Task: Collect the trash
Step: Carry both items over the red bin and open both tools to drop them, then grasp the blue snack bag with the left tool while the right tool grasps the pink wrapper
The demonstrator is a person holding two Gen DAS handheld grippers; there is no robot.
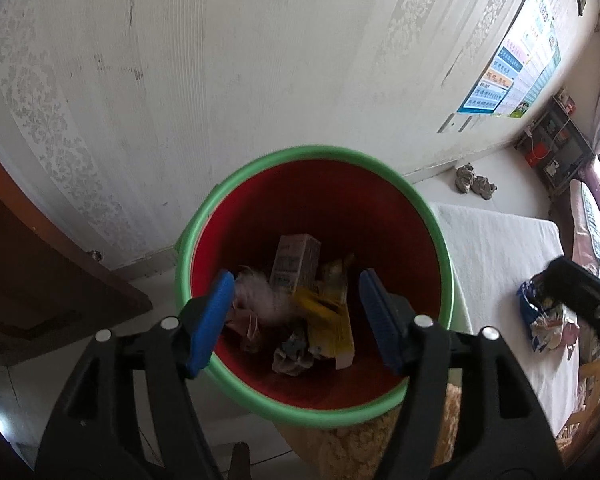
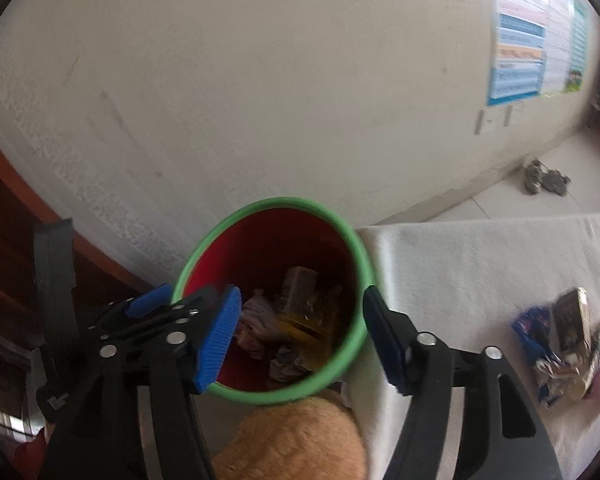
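Left hand-held gripper [image 1: 296, 312] is hanging over the bin [image 1: 440, 248] at frame centre, blue pads spread wide, gripping nothing. Right hand-held gripper [image 2: 300, 340] is doing likewise in its own view, jaws wide and empty, the left one showing at its lower left. Bin: red inside, green rim, holding a pale carton [image 1: 296, 264], yellow packet [image 1: 328, 324] and crumpled tissue [image 1: 260, 296]. More wrappers [image 2: 568, 348] are lying on the white-clothed table [image 2: 472, 264], lower right, well apart from the bin.
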